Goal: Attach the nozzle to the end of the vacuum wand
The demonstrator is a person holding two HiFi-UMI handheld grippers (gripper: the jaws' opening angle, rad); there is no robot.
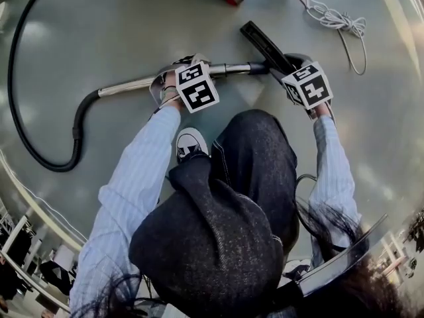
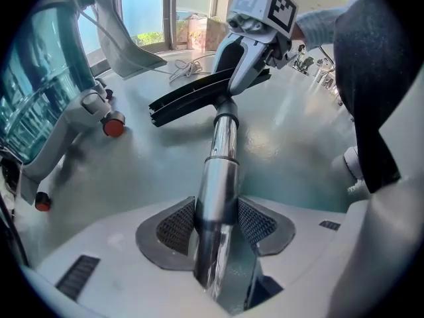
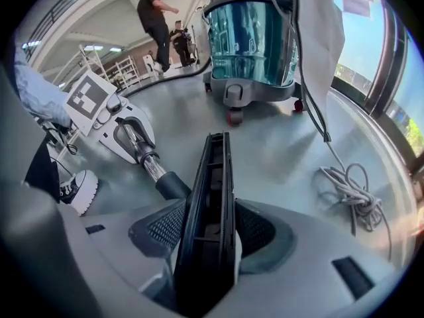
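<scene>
Left gripper (image 2: 215, 225) clamped on shiny chrome metal vacuum wand (image 1: 132, 83), which lies across centre-left of head view on grey floor (image 1: 119, 18). Right gripper (image 3: 205, 234) clamped on flat black plastic nozzle (image 1: 265, 45), which slants toward upper centre. Wand's black end meets nozzle just right of centre, between both grippers; fully seated or not, cannot tell. Black hose (image 1: 20, 111) loops along left edge. White cable (image 1: 338, 22) bundled upper right. Teal canister vacuum (image 3: 252, 38) top centre of right gripper view

Left claw (image 2: 217, 234) clamps the wand (image 2: 222, 171), nozzle (image 2: 192, 98) beyond.
</scene>
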